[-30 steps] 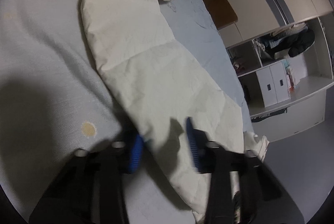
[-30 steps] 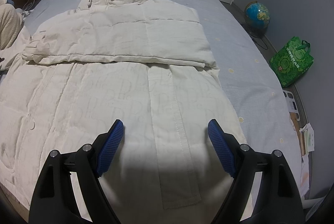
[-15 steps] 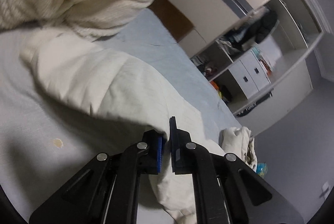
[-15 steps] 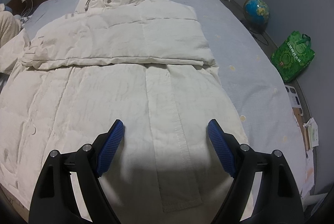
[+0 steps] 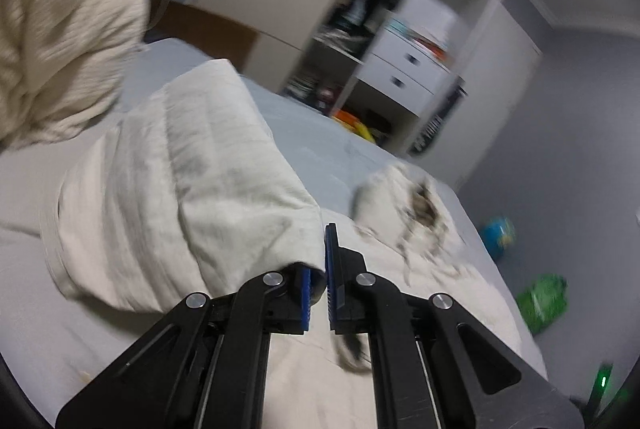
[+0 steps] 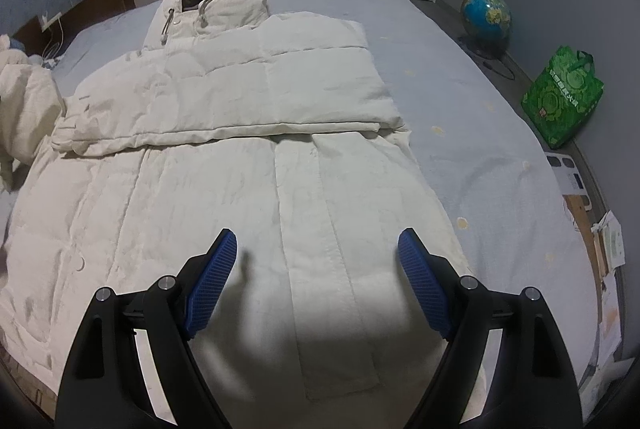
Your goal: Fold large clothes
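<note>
One sleeve already lies across the coat point(image 6: 256, 117); my left gripper point(image 5: 318, 281) pinches the other sleeve point(image 5: 192, 197) above the bed point(image 6: 460, 101), my right gripper point(image 6: 316, 285) gaping, empty.

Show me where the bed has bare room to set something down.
Bare sheet lies between the coat and the bed edge nearest the globe, and beyond the hood. The side by the knit blanket is crowded.

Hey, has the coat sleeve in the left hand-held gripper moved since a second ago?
Yes. The sleeve, pinched in the left hand-held gripper, has been lifted off the bed and carried toward the hood.
</note>
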The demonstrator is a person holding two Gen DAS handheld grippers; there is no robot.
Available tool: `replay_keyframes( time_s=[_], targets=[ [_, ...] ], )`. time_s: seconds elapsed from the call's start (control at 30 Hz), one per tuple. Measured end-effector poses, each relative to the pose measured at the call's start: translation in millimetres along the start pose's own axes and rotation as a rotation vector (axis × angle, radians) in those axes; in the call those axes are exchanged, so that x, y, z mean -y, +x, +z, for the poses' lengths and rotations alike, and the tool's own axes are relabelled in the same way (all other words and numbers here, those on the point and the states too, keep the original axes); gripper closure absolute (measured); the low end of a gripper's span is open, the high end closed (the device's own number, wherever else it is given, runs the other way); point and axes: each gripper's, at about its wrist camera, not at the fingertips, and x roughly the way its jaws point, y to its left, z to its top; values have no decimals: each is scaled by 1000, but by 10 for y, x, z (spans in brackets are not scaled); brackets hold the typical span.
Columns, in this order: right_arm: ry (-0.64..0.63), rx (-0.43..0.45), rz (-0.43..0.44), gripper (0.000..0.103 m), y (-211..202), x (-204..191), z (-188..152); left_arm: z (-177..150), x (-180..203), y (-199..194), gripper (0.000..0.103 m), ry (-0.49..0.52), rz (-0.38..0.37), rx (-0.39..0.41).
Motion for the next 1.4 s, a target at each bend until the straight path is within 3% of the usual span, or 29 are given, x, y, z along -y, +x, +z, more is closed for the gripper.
replay_keyframes(
  time_s=[0.27, 0.53, 0.63, 0.7, 0.8, 0.97, 1.07, 1.2, 1.4],
  targets=[
    [39, 11, 19, 24, -42, 61, -9, -569, 689, 361, 97, 198, -70, -185],
    [68, 12, 29, 24, -54, 111, -18, -983, 810, 821, 96, 274, -56, -357],
    [64, 5, 27, 24, -39, 104, -12, -1097, 845, 924, 84, 286, -35, -411],
    [59, 2, 24, 24, -33, 94, -14, -1164, 890, 958, 60, 299, -46, -444],
    [53, -1, 20, 24, -28, 79, -16, -1219, 972, 799, 38, 349, -60, -452],
    [38, -3, 11, 24, -16, 50, -9, -1170, 1010, 518, 27, 327, -64, -507],
    [10, 0, 5, 24, -27, -7, -10, -1015, 939, 280, 25, 264, -52, -480],
    [-52, 3, 15, 24, -68, -184, -8, -758, 753, -22, 19, 204, 38, -372],
    [-214, 23, 80, 24, -167, -812, 26, -509, 381, -430, 19, 134, 165, -258]
  ],
)
